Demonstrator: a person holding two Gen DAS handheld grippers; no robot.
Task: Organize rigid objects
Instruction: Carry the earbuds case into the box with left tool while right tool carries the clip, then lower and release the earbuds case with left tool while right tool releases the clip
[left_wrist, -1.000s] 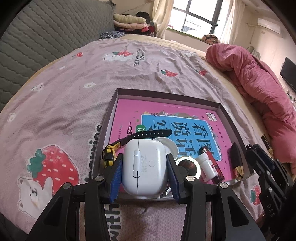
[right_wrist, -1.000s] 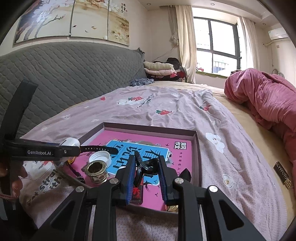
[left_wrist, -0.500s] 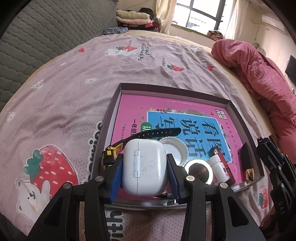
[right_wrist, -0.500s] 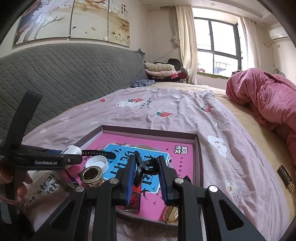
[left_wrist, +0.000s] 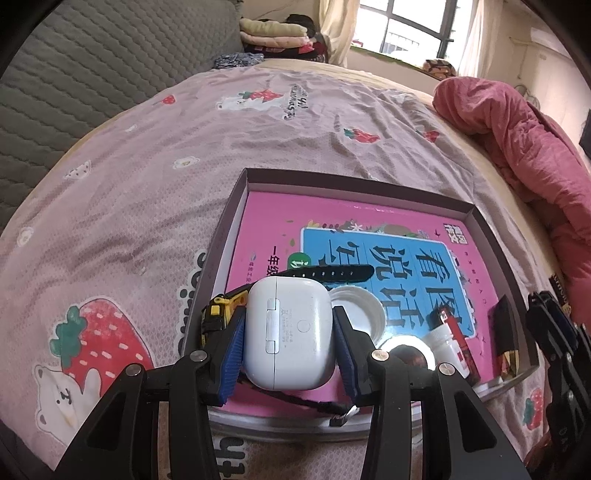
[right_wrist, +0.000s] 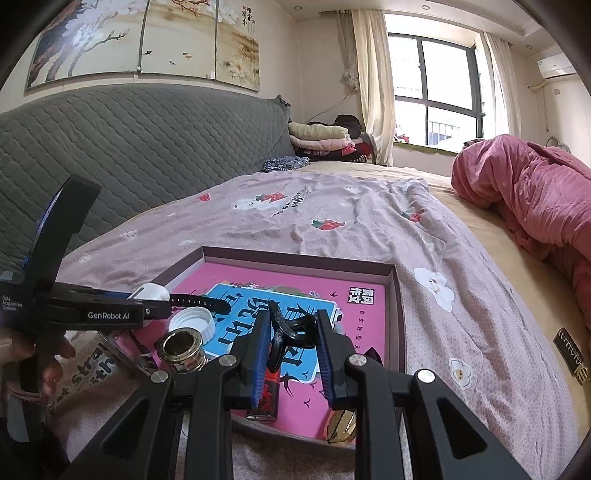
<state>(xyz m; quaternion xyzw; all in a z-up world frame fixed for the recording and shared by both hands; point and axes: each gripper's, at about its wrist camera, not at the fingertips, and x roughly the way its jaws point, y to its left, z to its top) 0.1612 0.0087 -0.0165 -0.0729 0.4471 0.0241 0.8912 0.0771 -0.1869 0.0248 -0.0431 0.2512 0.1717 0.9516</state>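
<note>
Over the near left corner of the tray (left_wrist: 236, 192), the left gripper (left_wrist: 288, 328) hangs with a white earbud case (left_wrist: 290, 334) clamped between its blue pads, jaws about half open to span the case's width. Below it the corner is already crowded: a yellow tape measure (left_wrist: 212, 317), a black strap (left_wrist: 332, 273), a white cap (left_wrist: 356, 312) and a brass ring (right_wrist: 181, 343) lie close together on the pink book (left_wrist: 369, 236). My worry is that the case, smooth and rounded, may slip in the pads or, if let go here, land on the strap or the cap, tip, and slide against the tray wall or out onto the bedsheet (left_wrist: 129, 206). Setting it down could also nudge the tape measure. The right gripper (right_wrist: 291, 332) sits above the tray's near right part, jaws narrowly parted and closed on a black clip (right_wrist: 291, 328); a lighter (right_wrist: 266, 395) and a gold item (right_wrist: 341, 424) lie under it, so a drop there may knock them.
</note>
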